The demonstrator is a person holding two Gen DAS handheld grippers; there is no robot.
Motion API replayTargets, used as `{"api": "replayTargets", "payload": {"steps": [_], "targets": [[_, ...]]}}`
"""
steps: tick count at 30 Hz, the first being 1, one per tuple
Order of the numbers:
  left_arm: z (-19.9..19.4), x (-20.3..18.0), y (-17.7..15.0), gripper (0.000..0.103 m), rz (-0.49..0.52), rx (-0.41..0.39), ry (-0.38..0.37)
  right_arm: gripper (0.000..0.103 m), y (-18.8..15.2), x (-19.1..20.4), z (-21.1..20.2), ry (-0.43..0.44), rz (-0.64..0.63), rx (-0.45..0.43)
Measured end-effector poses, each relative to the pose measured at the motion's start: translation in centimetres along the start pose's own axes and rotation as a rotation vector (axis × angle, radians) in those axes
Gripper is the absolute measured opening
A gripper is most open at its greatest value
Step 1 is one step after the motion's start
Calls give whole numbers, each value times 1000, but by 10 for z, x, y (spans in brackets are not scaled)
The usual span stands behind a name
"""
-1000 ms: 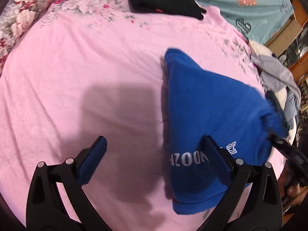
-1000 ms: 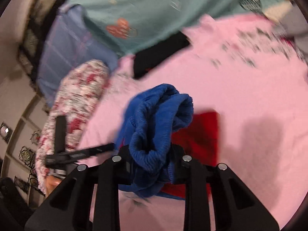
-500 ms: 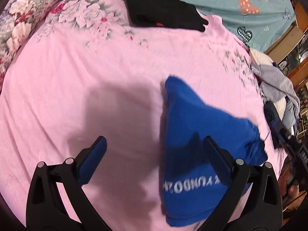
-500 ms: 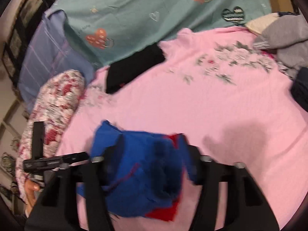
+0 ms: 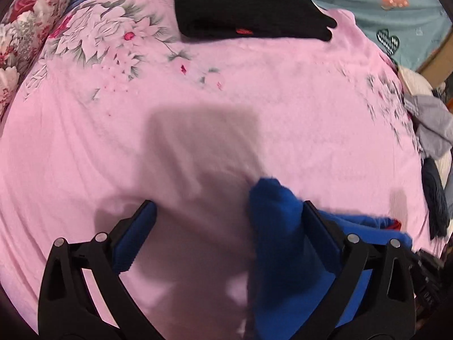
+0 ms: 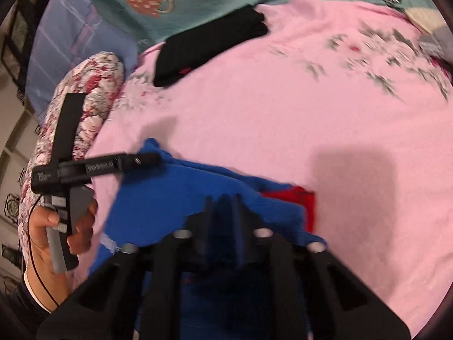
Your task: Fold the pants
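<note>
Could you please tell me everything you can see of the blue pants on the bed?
The blue pants are a soft, thick, bright blue knit fabric with a red part showing at one edge. They lie in a bunched heap on the pink sheet, near the bed's front edge. The right gripper is shut with a fold of them pinched between its fingers. In the left wrist view one peaked end reaches in between the open left gripper fingers, against the right finger, unclamped.

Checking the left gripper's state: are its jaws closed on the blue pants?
No: the left gripper stands wide open, blue pants beside one finger.
</note>
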State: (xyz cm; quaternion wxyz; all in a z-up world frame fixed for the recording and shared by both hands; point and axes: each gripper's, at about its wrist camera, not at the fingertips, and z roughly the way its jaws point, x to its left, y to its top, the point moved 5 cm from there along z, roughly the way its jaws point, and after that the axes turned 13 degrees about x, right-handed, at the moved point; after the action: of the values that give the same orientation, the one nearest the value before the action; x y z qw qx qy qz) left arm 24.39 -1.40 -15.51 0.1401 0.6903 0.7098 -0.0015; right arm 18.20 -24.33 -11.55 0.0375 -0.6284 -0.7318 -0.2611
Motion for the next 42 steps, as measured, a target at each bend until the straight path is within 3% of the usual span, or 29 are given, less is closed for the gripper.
{"api": "replayTargets", "payload": {"steps": [5, 10, 14, 16, 17, 19, 20, 21, 22, 24, 27, 29, 31, 33, 34, 36, 38, 40, 41, 42], "targets": [[1, -4, 1, 101, 26, -10, 39, 0, -11, -14, -5, 66, 30, -18], [-22, 9, -11, 101, -73, -23, -72, 3, -10, -8, -17, 104, 59, -36], [-35, -4, -36, 101, -31, -17, -202, 37, -4, 12, -33, 128, 8, -91], [-25, -8, -46, 101, -6, 13, -187, 37, -4, 11, -23, 155, 22, -36], [-14, -7, -49, 101, 1, 21, -135, 37, -5, 5, -18, 158, 40, -13], [-11, -5, -51, 101, 18, -9, -90, 30, -7, -7, -17, 187, 66, -23], [-13, -6, -53, 101, 11, -10, -80, 15, -8, -14, -18, 161, 81, -36], [-15, -5, -53, 101, -3, -3, -84, 4, -10, -17, -22, 73, 72, -64], [-20, -4, -55, 101, -19, 6, -94, 4, -13, -14, -26, 40, 48, -84], [-31, -1, -61, 101, -20, 3, -116, 17, -22, -4, -36, 46, 23, -114], [-49, -1, -84, 101, -4, -11, -160, 25, -42, 9, -55, 98, -14, -145], [-50, -6, -103, 101, 19, 1, -186, 27, -56, 23, -59, 193, -58, -118], [-41, -9, -119, 101, 49, 31, -160, 31, -67, 32, -48, 243, -85, -52], [-26, -5, -137, 101, 87, 71, -102, 31, -79, 25, -27, 214, -58, 50], [-26, -6, -142, 101, 124, 38, -83, 29, -83, 17, -19, 193, -36, 77], [-28, -3, -146, 101, 138, 31, -34, 22, -89, 4, -20, 240, -2, 80], [-32, 2, -146, 101, 112, 58, -54, 22, -91, -1, -31, 260, 18, 69], [-39, 8, -143, 101, 79, 74, -90, 24, -94, 3, -43, 226, -15, 63], [-43, 9, -139, 101, 67, 75, -109, 27, -95, 7, -51, 221, -38, 45], [-47, 11, -136, 101, 53, 71, -136, 39, -94, 8, -59, 231, -45, 24]]}}
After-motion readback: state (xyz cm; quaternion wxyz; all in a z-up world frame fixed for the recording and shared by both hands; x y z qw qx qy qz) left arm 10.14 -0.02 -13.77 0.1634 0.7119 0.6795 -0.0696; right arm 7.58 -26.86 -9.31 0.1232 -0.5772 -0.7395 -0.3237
